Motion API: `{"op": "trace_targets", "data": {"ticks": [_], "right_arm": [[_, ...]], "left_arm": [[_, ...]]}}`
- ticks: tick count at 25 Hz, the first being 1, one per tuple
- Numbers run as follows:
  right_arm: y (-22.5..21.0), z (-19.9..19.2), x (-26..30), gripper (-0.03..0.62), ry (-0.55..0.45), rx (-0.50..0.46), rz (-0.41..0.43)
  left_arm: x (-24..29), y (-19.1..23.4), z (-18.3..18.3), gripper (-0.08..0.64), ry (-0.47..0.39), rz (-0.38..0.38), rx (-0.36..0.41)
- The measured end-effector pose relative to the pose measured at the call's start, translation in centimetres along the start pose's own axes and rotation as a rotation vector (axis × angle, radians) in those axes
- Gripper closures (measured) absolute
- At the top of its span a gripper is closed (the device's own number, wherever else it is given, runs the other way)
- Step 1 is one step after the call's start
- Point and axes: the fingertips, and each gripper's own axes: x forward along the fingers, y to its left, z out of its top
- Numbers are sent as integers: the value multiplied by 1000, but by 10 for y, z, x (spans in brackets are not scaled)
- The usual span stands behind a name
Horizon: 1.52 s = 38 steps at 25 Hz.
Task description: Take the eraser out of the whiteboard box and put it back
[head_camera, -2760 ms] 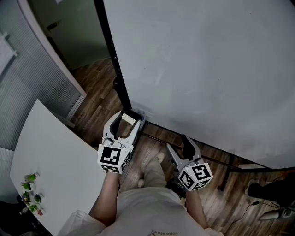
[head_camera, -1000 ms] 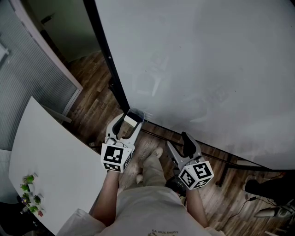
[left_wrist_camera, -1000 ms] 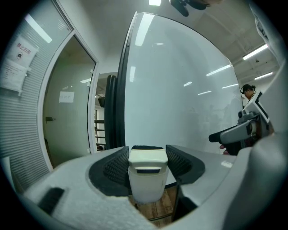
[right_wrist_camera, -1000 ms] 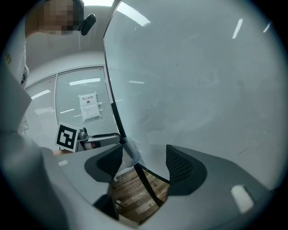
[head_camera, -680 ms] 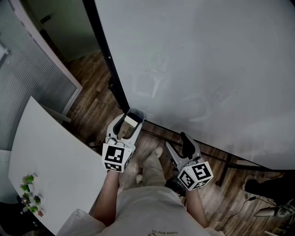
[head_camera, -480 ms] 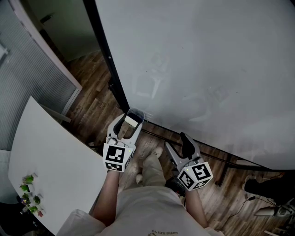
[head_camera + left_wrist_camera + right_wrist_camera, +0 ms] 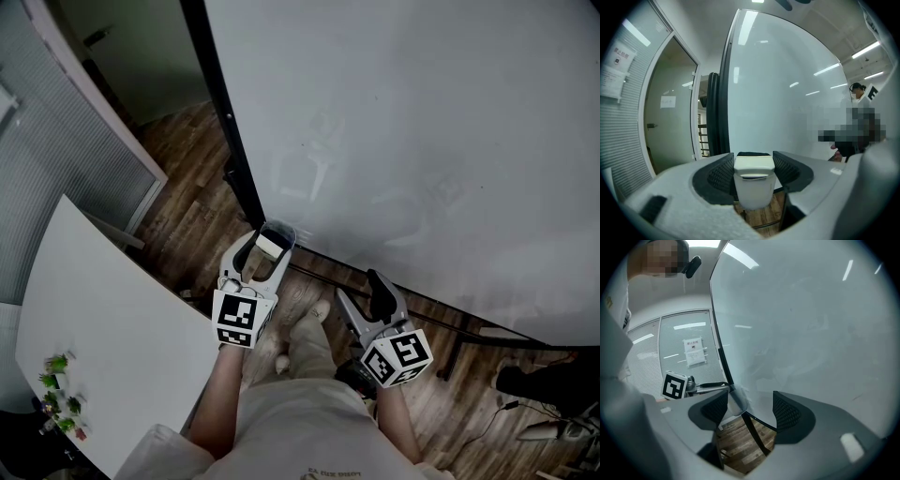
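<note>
Facing a wide whiteboard (image 7: 422,141) above wood floor (image 7: 187,178). At its lower left corner, the clear whiteboard box (image 7: 278,228); eraser (image 7: 753,183) right at its mouth, inside or lifted out impossible to tell. Eraser clamped between left gripper (image 7: 265,246) jaws. Right gripper (image 7: 360,289) jaws wide, empty. Eraser's black felt (image 7: 753,153) visible only in left gripper view.

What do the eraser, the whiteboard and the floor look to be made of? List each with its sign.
Eraser: looks like smooth cream plastic, moulded with rounded edges; the dark strip at its far end may be felt.
Whiteboard: glossy white coated panel, mirroring streaks of light; core unclear.
Floor: brown planks with visible grain, wood or laminate.
</note>
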Motion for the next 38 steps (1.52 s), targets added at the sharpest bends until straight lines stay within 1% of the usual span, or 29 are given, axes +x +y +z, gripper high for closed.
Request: {"op": "trace_targets", "data": {"ticks": [6,11,14,16,19,22,26,32,33,35,37,38], "right_arm": [[4,0,-2,285,-12,-4,10],[15,5,-3,285,-32,-2,34],[22,10,-6,288,-49,3,50],[27,14,-9,310,-63,-4,57],[37,20,-16,333,-93,-9,78],[47,28,-24,345,-142,5,104],[53,33,-32,385,-165,-20,101],[62,39,-44,414,-201,-48,87],[64,40,-46,418,-206,-53,88],[68,41,-49,432,-214,-65,86],[71,42,-52,453,-221,-76,82],[73,42,-53,465,-223,-80,82]], "left_arm": [[-5,3,-1,301,-2,6,-10],[-18,4,11,305,-43,4,-23],[-32,2,21,308,-69,16,-15],[-41,1,26,316,-88,24,-8],[-56,-4,35,326,-129,26,-21],[-71,-10,43,388,-176,35,-30],[-83,-20,43,400,-175,10,-49],[-106,-32,45,447,-191,-3,-64],[-109,-33,47,460,-198,-3,-68],[-116,-34,50,512,-214,-2,-77],[-122,-35,53,550,-232,-7,-91],[-125,-36,55,555,-242,-13,-99]]}}
